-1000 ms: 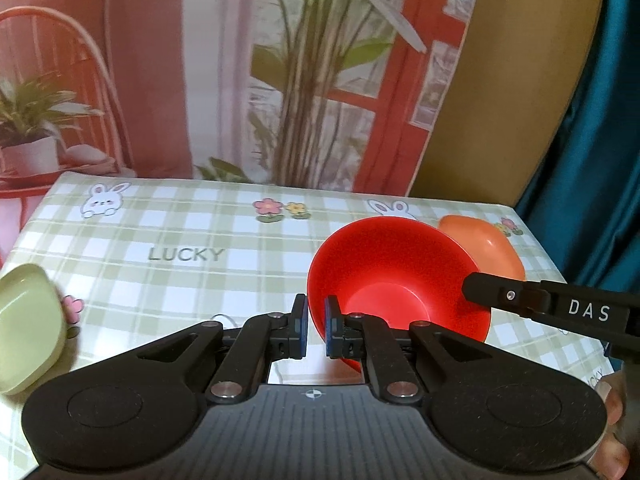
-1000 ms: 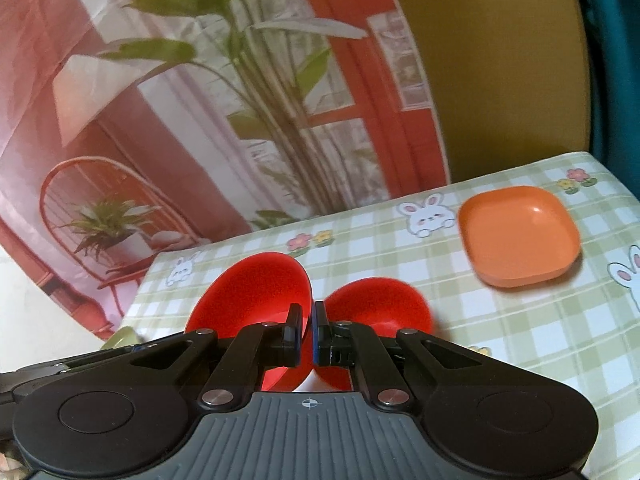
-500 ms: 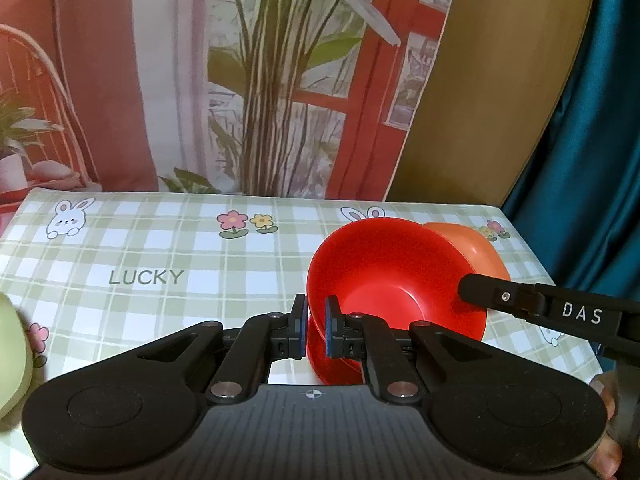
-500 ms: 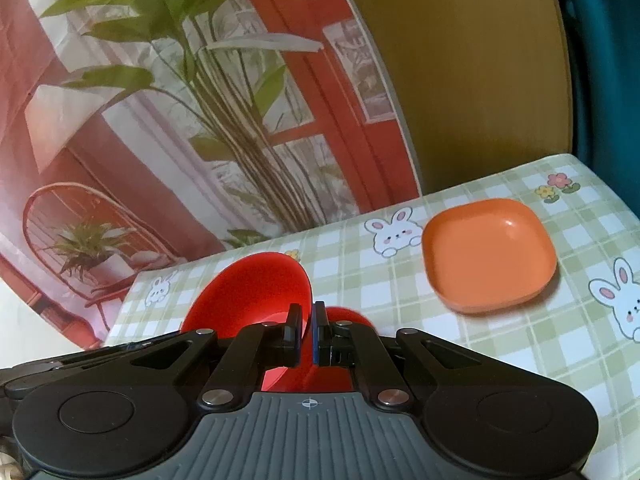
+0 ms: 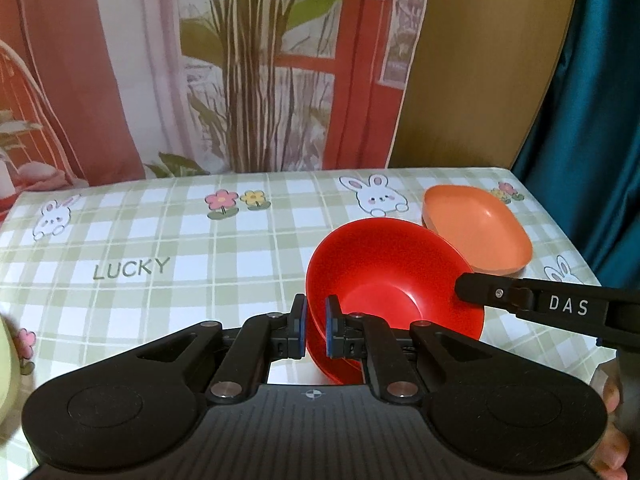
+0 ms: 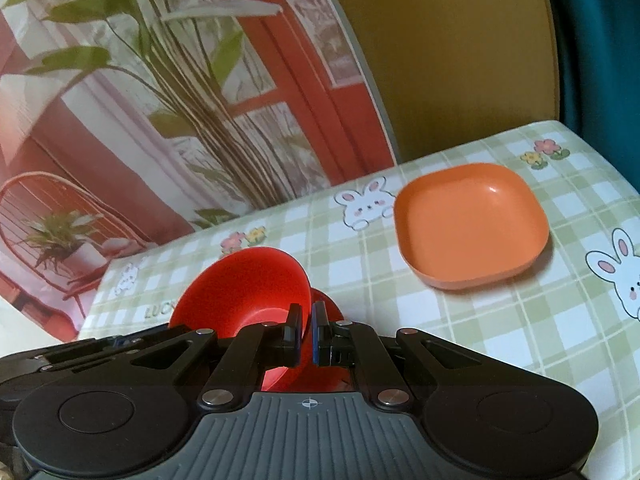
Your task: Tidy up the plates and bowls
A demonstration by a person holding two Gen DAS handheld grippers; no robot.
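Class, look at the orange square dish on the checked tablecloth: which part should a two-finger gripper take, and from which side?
Grip the rim of the orange dish, probably on the near wall facing the right gripper. The dish sits upright and open, with thin raised walls and a wide body, so one finger goes inside and one outside, coming down from above at a slant. Both grippers hold red bowls, so one must be freed first.

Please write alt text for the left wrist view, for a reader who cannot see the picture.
The left claw is shut on the near rim of a red bowl, and the right claw's finger reaches in from the right to the same bowl. Behind it, an orange square plate sits on a green checked tablecloth with rabbits and flowers.
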